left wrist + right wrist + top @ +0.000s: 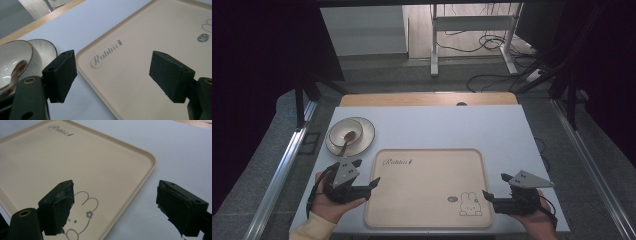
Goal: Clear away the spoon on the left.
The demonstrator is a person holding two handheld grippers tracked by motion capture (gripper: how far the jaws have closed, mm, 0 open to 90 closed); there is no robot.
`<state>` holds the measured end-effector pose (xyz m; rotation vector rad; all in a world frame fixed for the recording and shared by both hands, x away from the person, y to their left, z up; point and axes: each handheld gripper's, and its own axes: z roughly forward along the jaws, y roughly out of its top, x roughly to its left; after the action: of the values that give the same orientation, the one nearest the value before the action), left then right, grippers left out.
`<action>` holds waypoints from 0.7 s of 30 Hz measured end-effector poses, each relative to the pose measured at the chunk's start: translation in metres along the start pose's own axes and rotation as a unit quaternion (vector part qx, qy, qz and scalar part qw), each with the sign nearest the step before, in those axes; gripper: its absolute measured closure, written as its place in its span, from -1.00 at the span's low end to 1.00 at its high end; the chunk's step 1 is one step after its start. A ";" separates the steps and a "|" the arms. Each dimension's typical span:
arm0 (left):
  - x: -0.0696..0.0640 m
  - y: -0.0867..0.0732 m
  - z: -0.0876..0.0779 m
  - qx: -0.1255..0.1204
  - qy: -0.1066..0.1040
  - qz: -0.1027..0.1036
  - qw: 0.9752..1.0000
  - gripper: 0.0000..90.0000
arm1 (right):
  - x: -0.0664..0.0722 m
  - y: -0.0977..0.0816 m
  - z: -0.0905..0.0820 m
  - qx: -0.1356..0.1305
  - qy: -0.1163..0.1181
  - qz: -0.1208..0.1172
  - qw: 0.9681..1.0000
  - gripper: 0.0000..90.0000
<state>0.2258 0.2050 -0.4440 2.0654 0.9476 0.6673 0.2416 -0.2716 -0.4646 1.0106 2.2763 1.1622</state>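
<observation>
Where matte table (432, 125) lies, smooth beige rounded-square tray (427, 165), glossy ribbed round plate (366, 137)

Even, soft overhead light; dark surroundings; slightly blurred close-up fingers (61, 75).

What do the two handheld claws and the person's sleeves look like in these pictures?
Each handheld claw, left claw and right claw, is matte black with two blocky padded jaws, a brass-coloured rivet near the jaw base and a grey three-cornered plate dotted with small marks on top. Thin black cables trail back. A cream sleeve covers the left forearm.
</observation>
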 end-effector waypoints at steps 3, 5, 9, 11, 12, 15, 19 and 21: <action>0.008 0.001 0.002 0.002 0.009 0.000 1.000 -0.51 | 0.000 0.000 -0.001 0.000 -0.002 0.000 1.000 -0.67; 0.014 0.001 0.004 0.004 0.015 -0.002 1.000 -0.51 | 0.000 -0.001 0.000 0.002 -0.003 0.002 1.000 -0.67; 0.028 0.005 0.004 0.008 0.019 -0.009 1.000 -0.51 | 0.000 -0.001 -0.001 0.000 -0.005 0.002 1.000 -0.67; 0.033 0.008 0.005 0.011 0.024 -0.002 1.000 -0.51 | 0.000 -0.001 -0.001 0.000 -0.005 0.002 1.000 -0.67; 0.035 0.009 0.006 0.008 0.027 -0.005 1.000 -0.51 | 0.000 -0.001 -0.001 0.000 -0.005 0.002 1.000 -0.67; 0.042 0.013 0.008 0.011 0.037 -0.003 0.999 -0.51 | 0.000 -0.001 0.000 0.002 -0.004 0.001 1.000 -0.67; 0.048 0.013 0.009 0.007 0.046 -0.004 0.999 -0.51 | -0.001 -0.001 0.000 0.004 -0.005 0.001 1.000 -0.67; 0.052 0.009 0.009 0.010 0.053 -0.005 0.999 -0.51 | -0.001 -0.002 0.000 0.005 -0.004 0.000 1.000 -0.67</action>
<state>0.2665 0.2386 -0.4349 2.0570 1.0278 0.7710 0.2416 -0.2727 -0.4665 1.0185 2.2772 1.1455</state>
